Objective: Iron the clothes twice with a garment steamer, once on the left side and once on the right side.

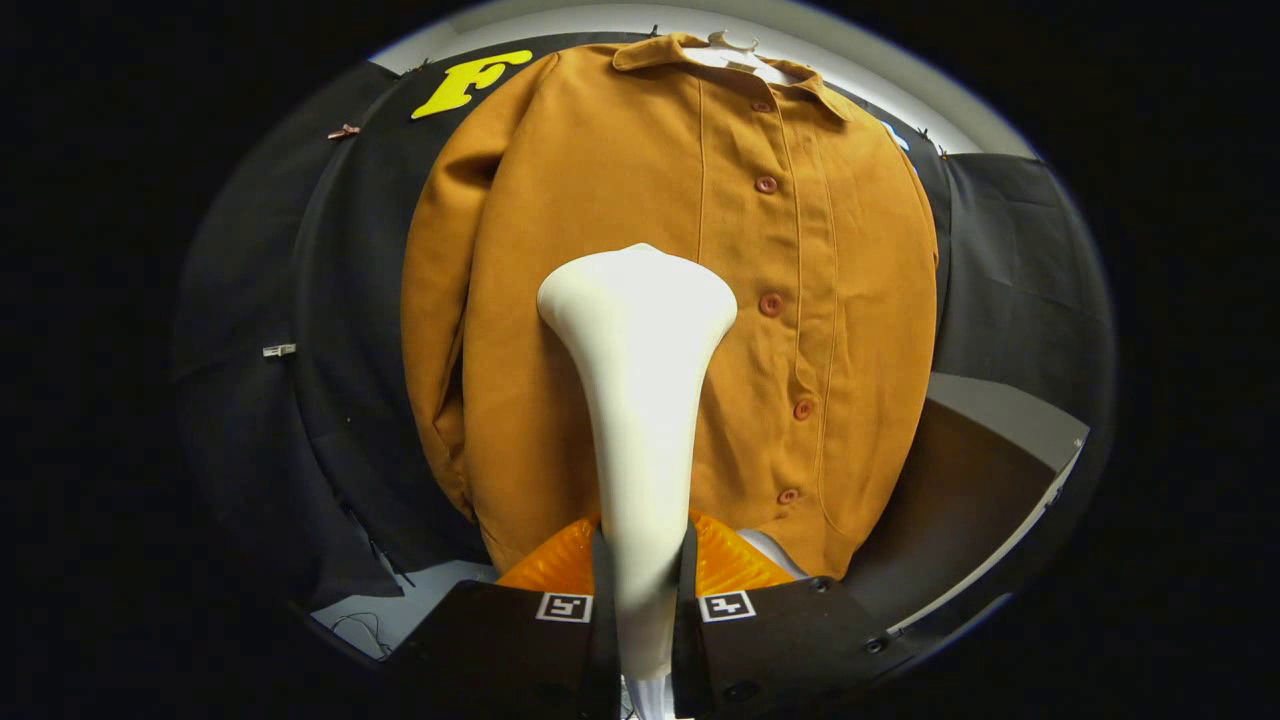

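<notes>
We note the mustard-brown buttoned cloth jacket (670, 300) hanging on a white hanger (735, 45) against the black wall. The gripper (645, 600) has both fingers clamped on the white flared plastic steamer head (638, 330), whose long axis points straight ahead at the jacket's left-of-placket panel.

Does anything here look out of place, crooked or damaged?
Nothing stands out. The jacket hangs straight and buttoned on its hanger. The gripper is shut on the steamer, whose head is in front of the jacket's chest, beside the buttons.
</notes>
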`<state>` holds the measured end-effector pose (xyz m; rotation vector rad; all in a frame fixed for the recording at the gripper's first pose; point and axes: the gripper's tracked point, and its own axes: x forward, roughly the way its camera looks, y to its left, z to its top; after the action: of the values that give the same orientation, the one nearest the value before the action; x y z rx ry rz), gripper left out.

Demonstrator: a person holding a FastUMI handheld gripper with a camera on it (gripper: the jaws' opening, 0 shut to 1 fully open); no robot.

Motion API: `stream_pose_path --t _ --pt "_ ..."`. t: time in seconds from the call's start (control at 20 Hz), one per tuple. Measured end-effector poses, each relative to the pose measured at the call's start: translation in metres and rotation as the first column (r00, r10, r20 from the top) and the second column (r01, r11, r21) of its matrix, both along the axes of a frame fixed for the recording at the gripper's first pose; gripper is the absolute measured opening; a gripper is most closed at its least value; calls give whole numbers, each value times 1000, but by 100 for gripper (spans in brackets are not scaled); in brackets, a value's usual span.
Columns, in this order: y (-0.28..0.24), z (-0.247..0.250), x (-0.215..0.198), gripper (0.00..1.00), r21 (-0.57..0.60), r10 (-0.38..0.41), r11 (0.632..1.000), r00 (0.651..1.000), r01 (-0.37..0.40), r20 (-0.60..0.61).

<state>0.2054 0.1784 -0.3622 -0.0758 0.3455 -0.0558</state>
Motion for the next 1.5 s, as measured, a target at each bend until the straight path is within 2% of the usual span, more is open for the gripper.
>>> stream_pose_path --t 0.2,0.65,0.85,1.3,1.5 --pt "-1 -29 -9 24 0 9 1000 999 -9 -34" --pt "-14 -46 -33 24 33 16 999 994 -13 -112" --pt "-19 -21 -56 24 34 60 998 995 -57 -80" --pt "-33 82 -89 24 54 76 996 997 -77 21" --pt "-41 134 -98 24 71 55 996 997 -59 56"
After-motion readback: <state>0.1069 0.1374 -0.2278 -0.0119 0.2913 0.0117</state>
